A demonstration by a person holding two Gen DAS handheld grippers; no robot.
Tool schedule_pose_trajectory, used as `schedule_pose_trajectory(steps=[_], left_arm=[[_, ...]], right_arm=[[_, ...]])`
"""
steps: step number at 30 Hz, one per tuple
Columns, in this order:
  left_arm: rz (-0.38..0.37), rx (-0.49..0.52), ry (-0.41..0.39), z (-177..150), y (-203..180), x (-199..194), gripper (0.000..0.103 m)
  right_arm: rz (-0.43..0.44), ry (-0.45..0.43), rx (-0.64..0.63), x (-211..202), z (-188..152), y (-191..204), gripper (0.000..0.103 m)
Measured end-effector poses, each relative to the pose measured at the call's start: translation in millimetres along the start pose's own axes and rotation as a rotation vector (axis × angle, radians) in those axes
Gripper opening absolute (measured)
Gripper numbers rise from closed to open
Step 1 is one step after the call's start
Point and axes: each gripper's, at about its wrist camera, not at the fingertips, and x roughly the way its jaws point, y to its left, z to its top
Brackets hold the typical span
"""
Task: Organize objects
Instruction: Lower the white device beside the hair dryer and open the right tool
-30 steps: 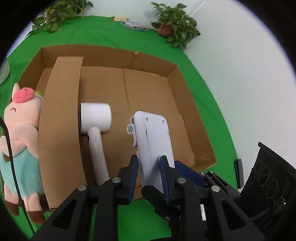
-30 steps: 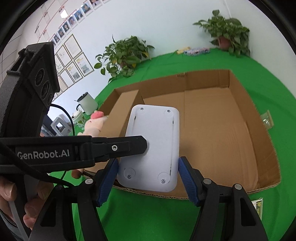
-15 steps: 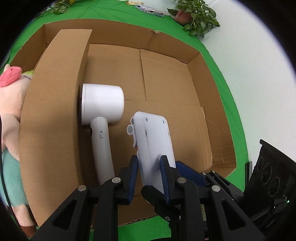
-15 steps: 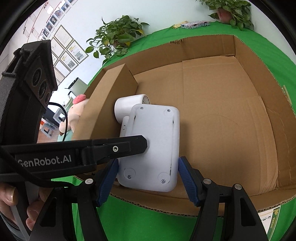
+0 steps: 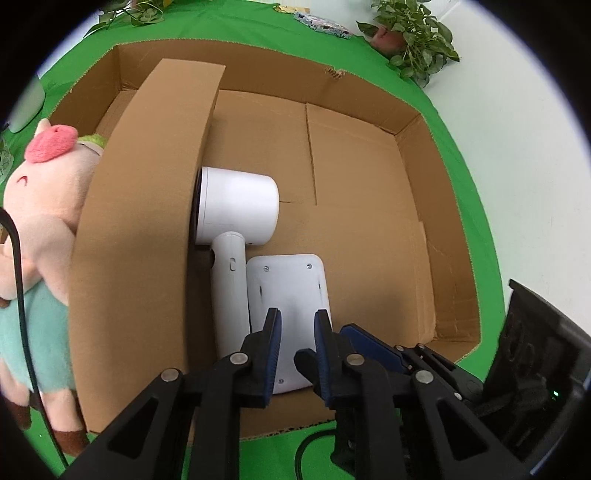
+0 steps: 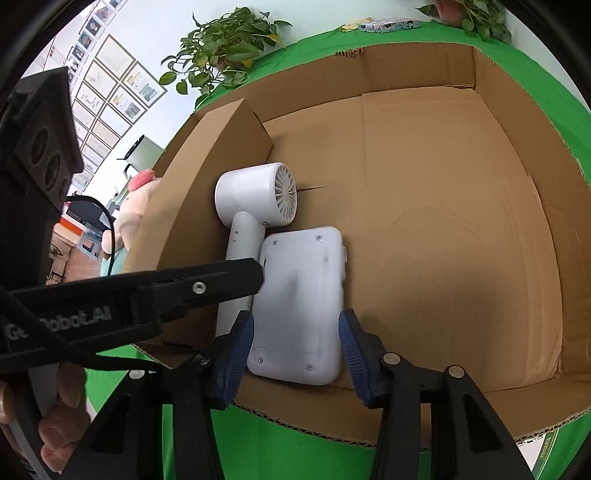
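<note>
A flat white plastic device (image 5: 291, 295) lies on the floor of the open cardboard box (image 5: 369, 206), right beside the handle of a white hair dryer (image 5: 236, 214). My left gripper (image 5: 297, 332) hovers just above its near end with the jaws open and not touching it. In the right wrist view the device (image 6: 299, 302) lies between the open fingers of my right gripper (image 6: 297, 345), which do not touch it. The hair dryer (image 6: 258, 206) lies to its left. The left gripper's finger (image 6: 207, 284) reaches in from the left.
A raised cardboard flap (image 5: 147, 221) stands along the box's left side. A pink plush pig (image 5: 40, 229) stands outside the box to the left. Green cloth (image 5: 476, 192) covers the table. Potted plants (image 5: 413, 33) stand at the far edge.
The white device was held upright in my left gripper; it now lies flat on the box floor beside the hair dryer. The left jaws have opened and let it go.
</note>
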Motion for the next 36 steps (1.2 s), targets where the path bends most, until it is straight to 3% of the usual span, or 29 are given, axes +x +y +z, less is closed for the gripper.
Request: schedule_pose_trajectory(steps=[5, 8, 13, 17, 23, 26, 32, 34, 36], left_arm=[[0.001, 0.032, -0.068, -7.9, 4.8, -27.8, 0.017], [0.044, 0.023, -0.137, -14.0, 16.7, -51.5, 0.018], [0.111, 0.020, -0.228, -18.0, 36.8, -73.5, 0.034], [0.187, 0.004, -0.241, -17.6, 57.9, -70.8, 0.035], [0.091, -0.029, -0.218, -24.7, 79.5, -62.2, 0.035], [0.009, -0.055, -0.154, -28.8, 79.2, -50.6, 0.036], [0.064, -0.032, -0.184, -33.8, 73.5, -55.6, 0.039], [0.094, -0.020, -0.208, -35.6, 72.1, -62.6, 0.039], [0.120, -0.007, -0.242, -39.2, 69.9, -72.4, 0.039]], right_arm=[[-0.007, -0.009, 0.007, 1.0, 2.6, 1.0, 0.046], [-0.019, -0.021, 0.007, 0.2, 5.4, -0.3, 0.046], [-0.035, -0.015, 0.004, 7.7, 2.3, -0.4, 0.047], [-0.042, -0.020, 0.004, 9.1, 0.4, 5.3, 0.043], [-0.058, -0.015, 0.006, 10.9, 0.5, 10.6, 0.043], [-0.071, -0.015, 0.002, 12.2, 0.2, 12.0, 0.045], [-0.071, -0.024, -0.021, 8.6, -2.4, 14.6, 0.046], [-0.089, -0.057, -0.030, 0.7, -4.7, 15.2, 0.052], [-0.115, -0.111, -0.048, -13.2, -8.9, 19.0, 0.072]])
